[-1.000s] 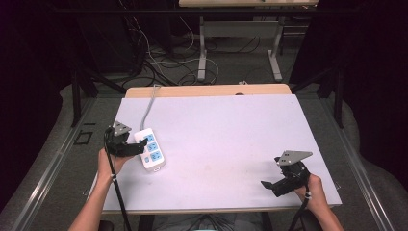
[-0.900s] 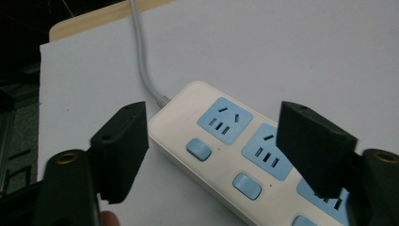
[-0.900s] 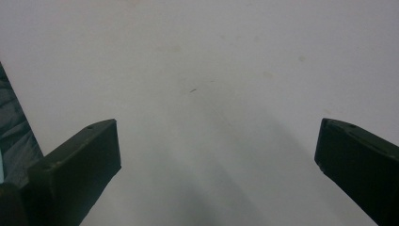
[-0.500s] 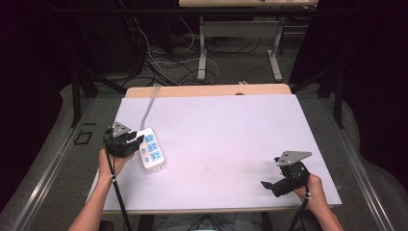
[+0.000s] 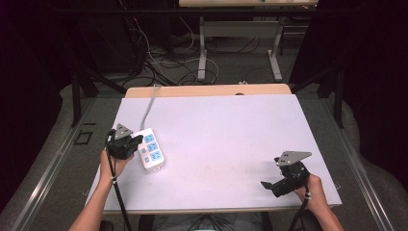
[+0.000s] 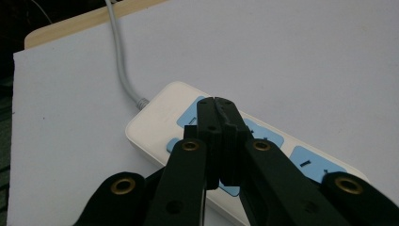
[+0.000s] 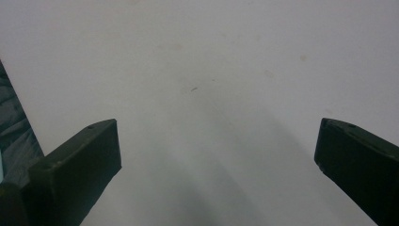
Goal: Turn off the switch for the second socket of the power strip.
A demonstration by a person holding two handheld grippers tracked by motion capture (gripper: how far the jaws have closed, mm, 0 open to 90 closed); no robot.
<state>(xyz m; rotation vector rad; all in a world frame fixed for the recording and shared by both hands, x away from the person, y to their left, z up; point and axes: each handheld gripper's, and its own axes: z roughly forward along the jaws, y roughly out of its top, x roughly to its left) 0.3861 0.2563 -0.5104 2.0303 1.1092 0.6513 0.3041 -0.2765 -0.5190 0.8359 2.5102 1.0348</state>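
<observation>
Power strip (image 5: 151, 153) on surface (image 5: 226, 139), near left edge; its cable (image 5: 148, 107) runs toward far edge. Left hand-held gripper (image 5: 136, 141) just left of strip, tips over it. Right hand-held gripper (image 5: 268, 185) at near right corner, well apart.

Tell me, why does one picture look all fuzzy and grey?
In the right gripper view, the open right claw casts soft grey shadows on the bare table, and its tips look blurry. In the left gripper view, the power strip looks sharp.

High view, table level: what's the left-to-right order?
Left claw with jaws shut → white power strip → bare stretch of the white table → right claw with jaws open.
</observation>
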